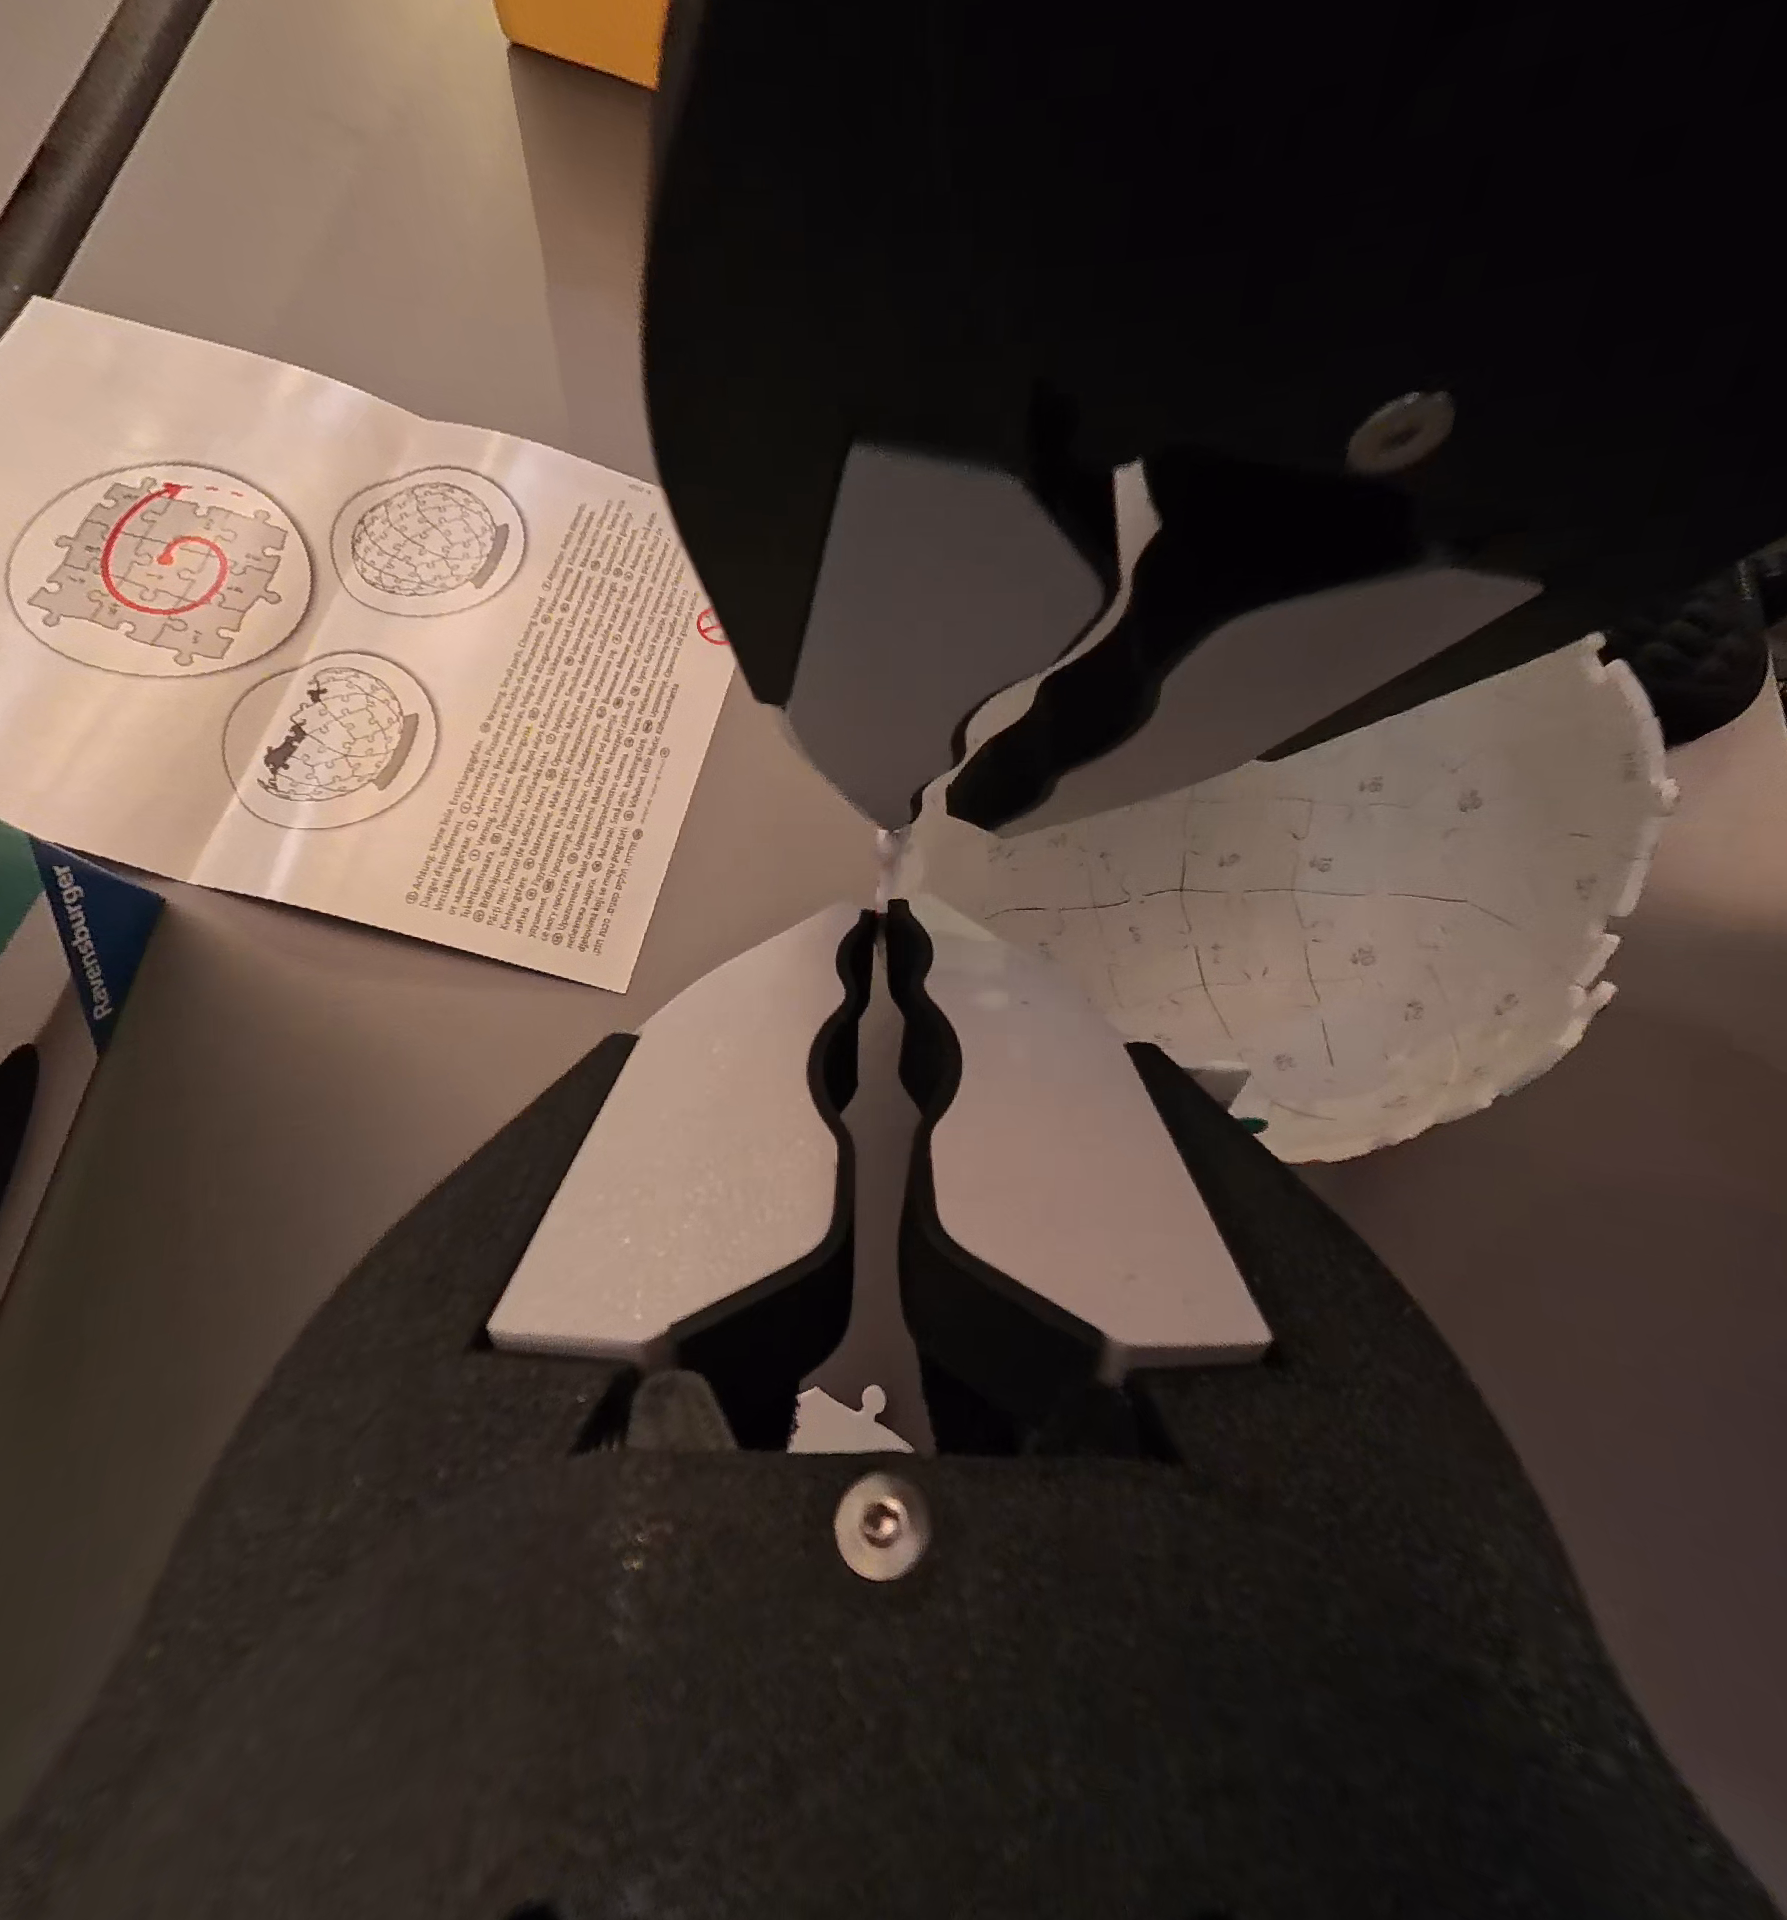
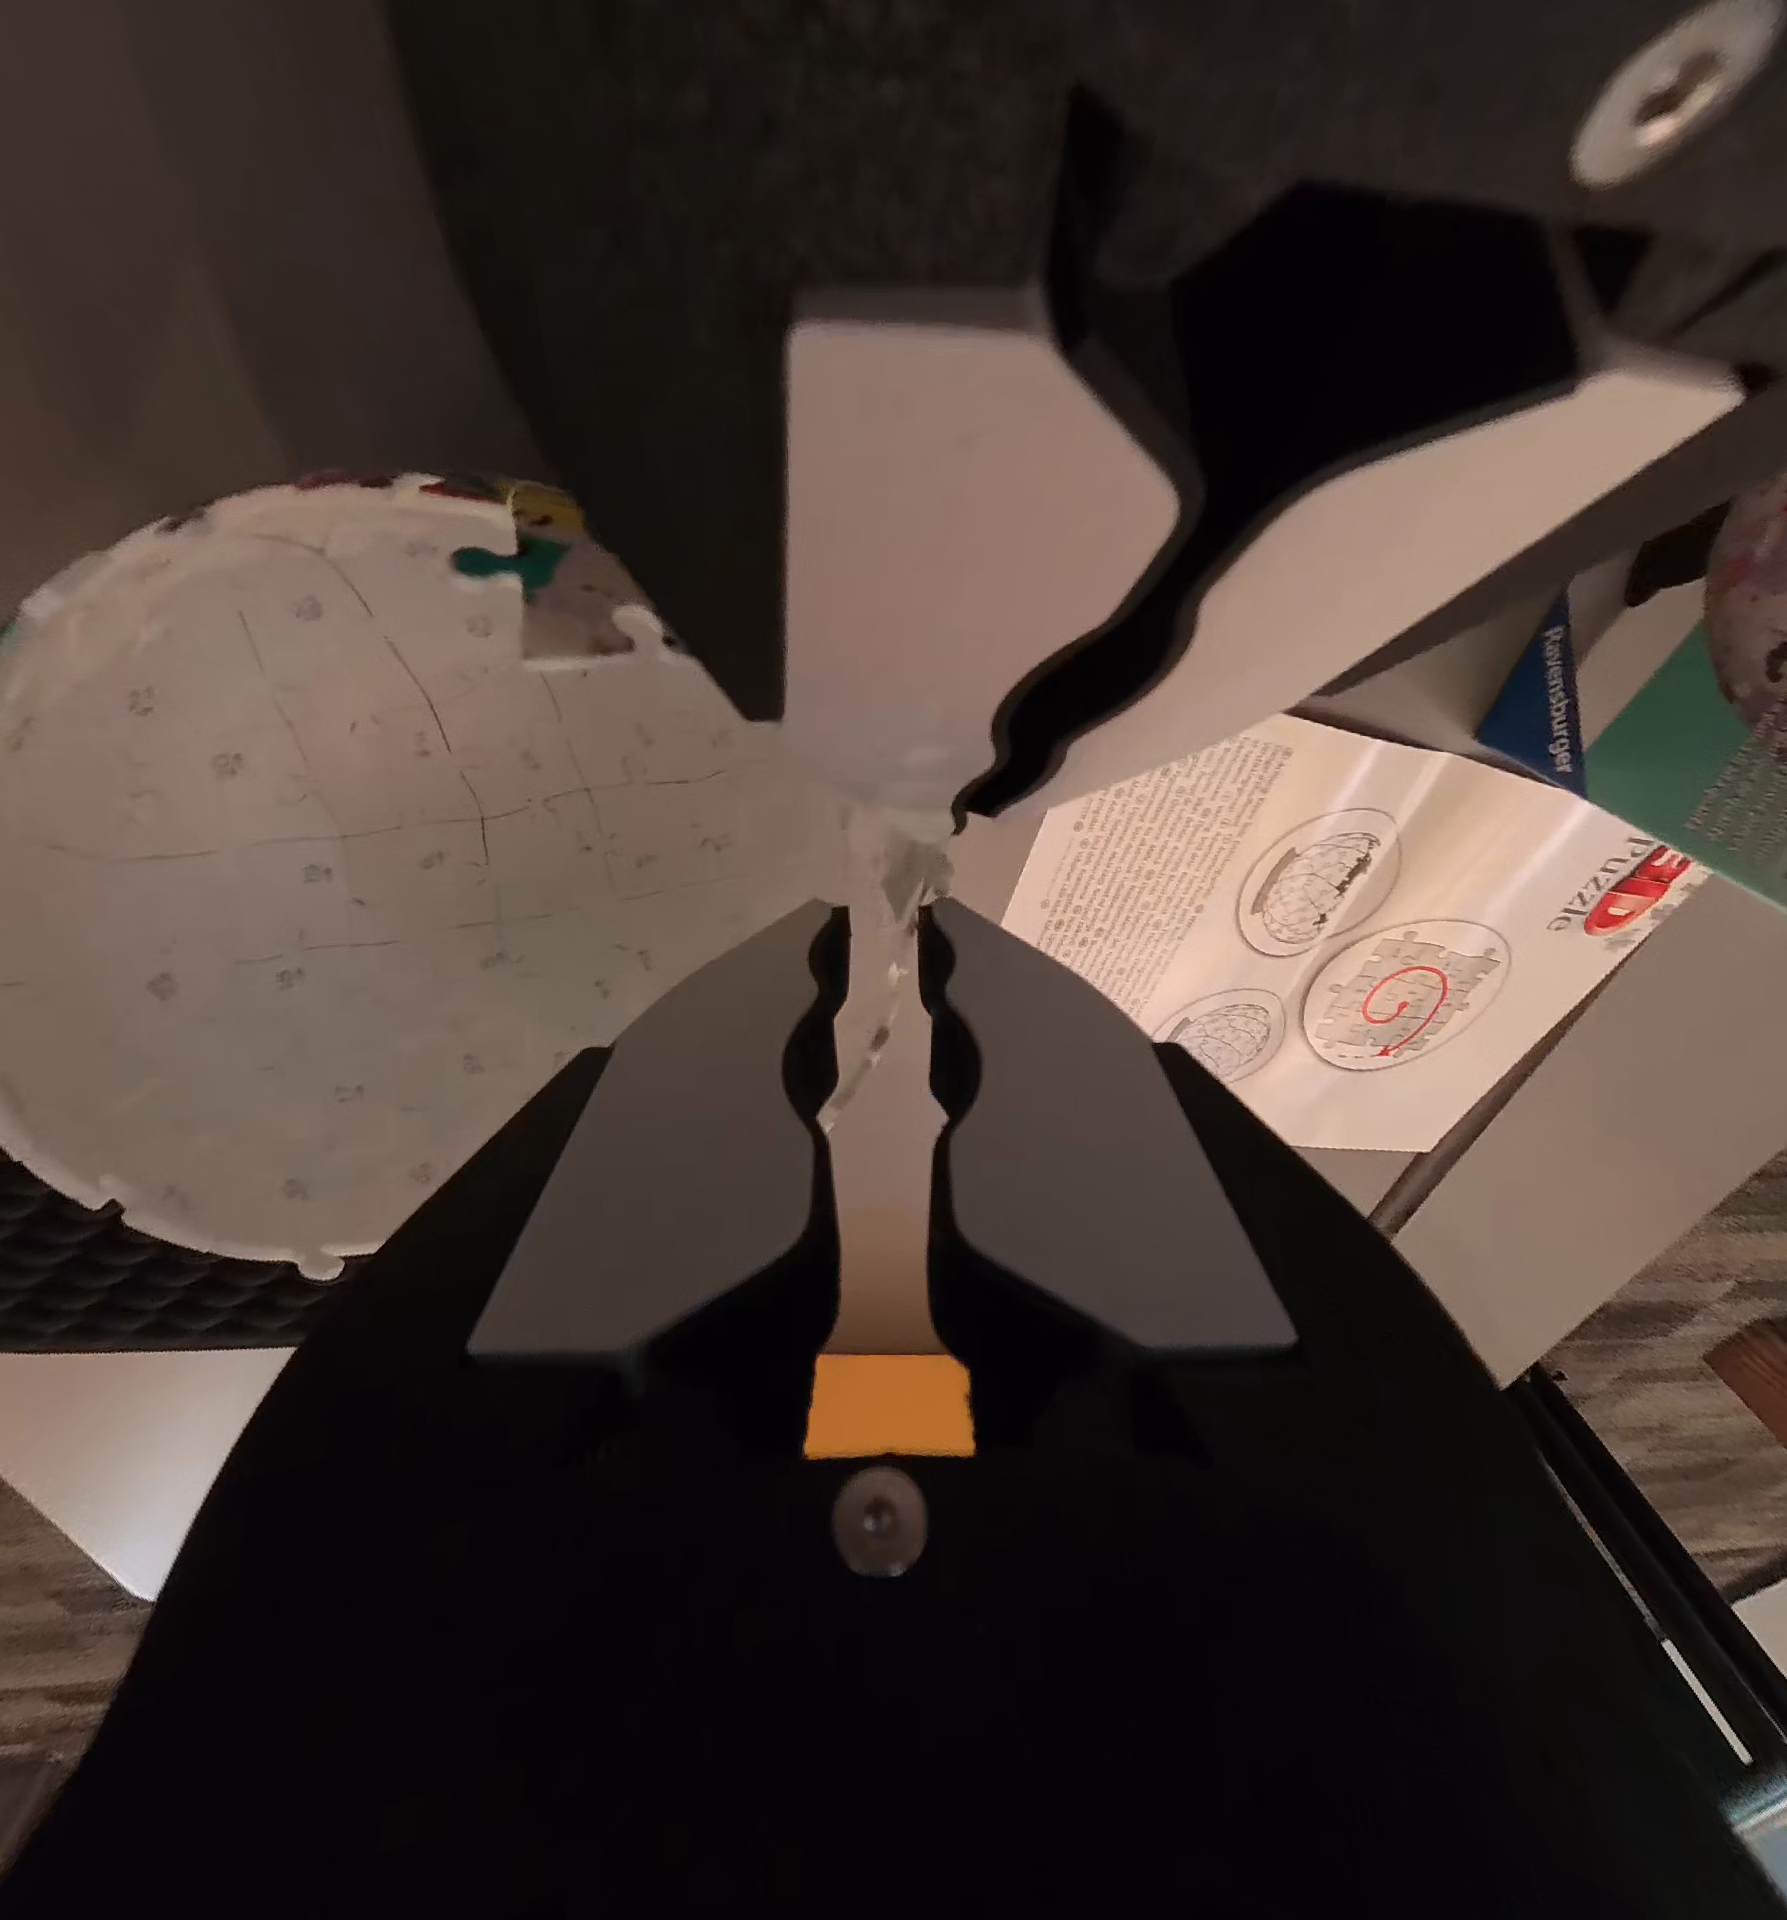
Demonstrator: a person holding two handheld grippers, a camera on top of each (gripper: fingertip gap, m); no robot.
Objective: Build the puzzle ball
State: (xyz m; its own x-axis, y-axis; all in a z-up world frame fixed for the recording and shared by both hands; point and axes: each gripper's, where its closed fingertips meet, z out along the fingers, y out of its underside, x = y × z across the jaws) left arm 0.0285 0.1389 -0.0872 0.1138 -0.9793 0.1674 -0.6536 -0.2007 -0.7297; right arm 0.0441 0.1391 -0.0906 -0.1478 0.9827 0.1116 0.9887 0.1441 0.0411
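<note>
Instruction leaflet (image 1: 317, 644) and puzzle box (image 2: 1699, 727) on grey table (image 1: 349, 1143), left gripper (image 1: 884, 914) and right gripper (image 2: 884, 925) both clenched on the half-built puzzle ball (image 2: 276, 862) rim, tips meeting.

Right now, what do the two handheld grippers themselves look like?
Both match. The left gripper and right gripper have a rough, matte black body, a silver screw at the centre, and two flat grey fingers with wavy black inner edges. No cables, sleeves or hands show.
</note>
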